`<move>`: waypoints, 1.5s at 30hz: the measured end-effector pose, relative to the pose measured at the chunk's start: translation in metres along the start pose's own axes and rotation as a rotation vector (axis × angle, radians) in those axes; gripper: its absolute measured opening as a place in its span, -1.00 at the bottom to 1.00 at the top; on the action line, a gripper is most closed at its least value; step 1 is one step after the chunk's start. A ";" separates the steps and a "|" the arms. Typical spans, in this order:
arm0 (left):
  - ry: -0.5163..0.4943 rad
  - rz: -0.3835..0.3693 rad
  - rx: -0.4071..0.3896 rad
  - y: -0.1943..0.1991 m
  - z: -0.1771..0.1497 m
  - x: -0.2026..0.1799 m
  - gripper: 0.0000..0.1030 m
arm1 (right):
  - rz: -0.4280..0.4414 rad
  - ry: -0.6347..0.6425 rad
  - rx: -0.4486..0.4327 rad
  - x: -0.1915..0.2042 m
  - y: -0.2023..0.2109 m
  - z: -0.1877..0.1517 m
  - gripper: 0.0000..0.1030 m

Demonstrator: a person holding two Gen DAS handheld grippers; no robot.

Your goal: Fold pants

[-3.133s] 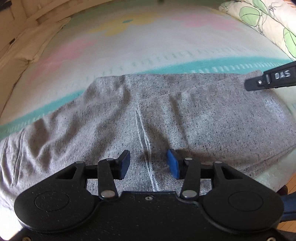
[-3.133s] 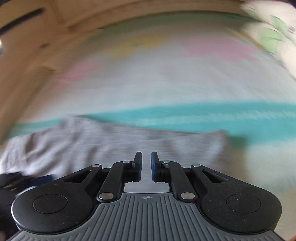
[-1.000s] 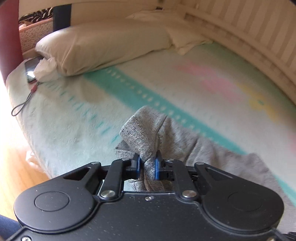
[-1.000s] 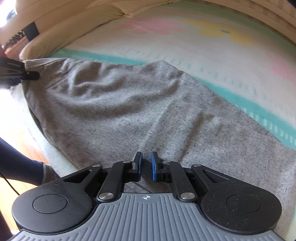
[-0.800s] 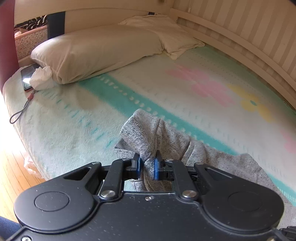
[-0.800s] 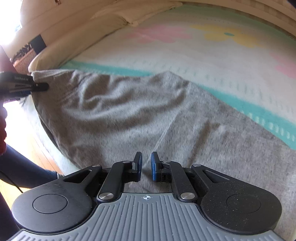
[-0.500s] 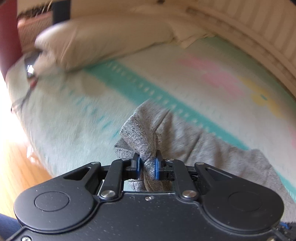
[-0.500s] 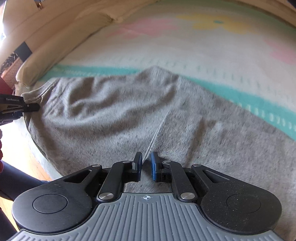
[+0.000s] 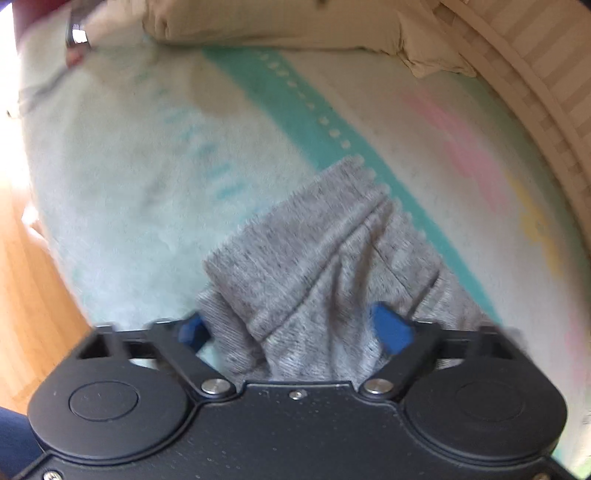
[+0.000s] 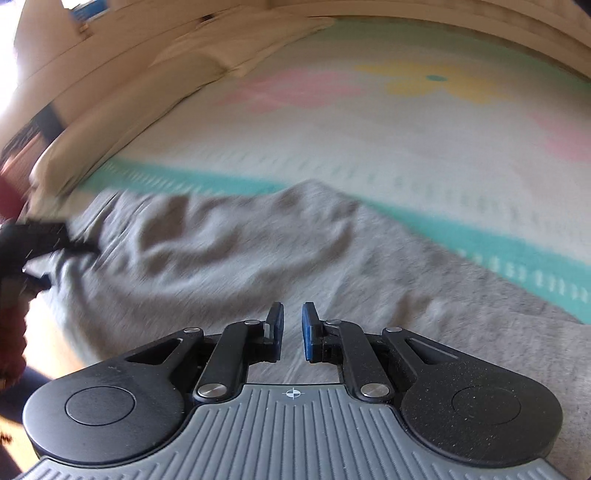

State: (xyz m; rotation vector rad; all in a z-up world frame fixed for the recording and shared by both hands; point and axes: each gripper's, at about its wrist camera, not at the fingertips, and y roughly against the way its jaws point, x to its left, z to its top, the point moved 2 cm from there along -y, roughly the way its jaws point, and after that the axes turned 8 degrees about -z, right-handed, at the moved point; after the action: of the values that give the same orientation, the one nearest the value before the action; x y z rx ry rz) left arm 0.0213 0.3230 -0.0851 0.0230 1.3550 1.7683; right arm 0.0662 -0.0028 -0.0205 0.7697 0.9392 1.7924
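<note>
On top of the pale fleece blanket w/ the teal stripe and pink/yellow flowers (image 9: 155, 192) lie the grey knit sweatpants (image 10: 258, 251), spread across the near side of the bed, still pretty rumpled.

Left gripper (image 9: 295, 328): jaws have just been opening. One end of the pants sits bunched between the blue pads (image 9: 391, 328), but they aren't pressing on it, so that end is let go and lies loose on the blanket. Frame's blurry though, so can't say how neat the edge landed.

Right gripper (image 10: 293, 328): pads nearly together, only a narrow slit between them, nothing pinched. It hangs just over the middle of the fabric, near a faint seam line.

Progress imo: early-mid. Pants look laid out lengthwise w/ one end just placed, but there are big wrinkles across the middle and I can't tell if a proper fold is in. Prob left to do: smooth it, then fold end over end. Beige pillow (image 9: 258, 22) sits well apart at the head of the bed, out of the way.
</note>
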 end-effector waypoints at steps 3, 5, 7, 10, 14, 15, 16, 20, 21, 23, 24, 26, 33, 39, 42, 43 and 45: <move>-0.039 -0.047 -0.021 0.007 -0.003 -0.008 -0.09 | -0.044 -0.039 -0.006 -0.009 -0.011 0.009 -0.77; -0.077 -0.043 -0.039 0.010 -0.004 -0.014 -0.23 | -0.069 -0.070 -0.002 -0.015 -0.020 0.013 -0.78; -0.119 -0.034 -0.056 0.013 -0.006 -0.020 -0.31 | -0.073 -0.125 0.015 -0.022 -0.030 0.015 -0.78; -0.139 -0.040 -0.073 0.021 -0.006 -0.026 -0.34 | -0.065 -0.173 0.038 -0.027 -0.037 0.009 -0.79; -0.137 -0.074 -0.094 0.032 -0.004 -0.028 -0.37 | -0.041 -0.125 0.040 -0.020 -0.022 -0.005 -0.78; -0.142 -0.079 -0.100 0.035 -0.004 -0.030 -0.38 | -0.029 -0.120 0.046 -0.019 -0.018 -0.010 -0.78; -0.149 -0.085 -0.107 0.038 -0.004 -0.031 -0.38 | -0.018 -0.116 0.056 -0.019 -0.014 -0.016 -0.78; -0.200 -0.103 -0.139 0.055 -0.011 -0.043 -0.39 | 0.021 -0.076 0.078 -0.014 0.001 -0.037 -0.77; -0.215 -0.114 -0.148 0.061 -0.012 -0.047 -0.40 | 0.031 -0.060 0.082 -0.012 0.004 -0.040 -0.77; -0.250 -0.135 -0.165 0.075 -0.016 -0.057 -0.41 | 0.060 -0.039 0.095 -0.011 0.007 -0.044 -0.77; -0.275 -0.144 -0.178 0.083 -0.019 -0.064 -0.42 | 0.072 -0.037 0.099 -0.011 0.009 -0.045 -0.77; -0.315 -0.161 -0.204 0.094 -0.022 -0.080 -0.42 | 0.089 -0.042 0.099 -0.014 0.013 -0.045 -0.78; -0.484 -0.268 -0.275 0.143 -0.046 -0.152 -0.46 | 0.088 -0.141 0.050 -0.045 0.035 -0.043 -0.77; -0.637 -0.419 -0.252 0.159 -0.090 -0.233 -0.49 | -0.005 -0.269 0.005 -0.098 0.054 -0.047 -0.77; -0.729 -0.479 -0.164 0.142 -0.128 -0.273 -0.48 | -0.057 -0.354 0.013 -0.126 0.058 -0.055 -0.77; -0.757 -0.497 -0.124 0.133 -0.142 -0.283 -0.45 | -0.072 -0.382 0.023 -0.135 0.058 -0.058 -0.77; -0.796 -0.537 -0.013 0.111 -0.168 -0.300 -0.30 | -0.105 -0.427 0.041 -0.149 0.057 -0.063 -0.77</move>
State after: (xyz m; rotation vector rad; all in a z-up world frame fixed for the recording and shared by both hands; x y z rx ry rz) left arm 0.0528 0.0002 0.0752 0.2959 0.6761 1.1168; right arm 0.0431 -0.1727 -0.0187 1.0580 0.7177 1.4420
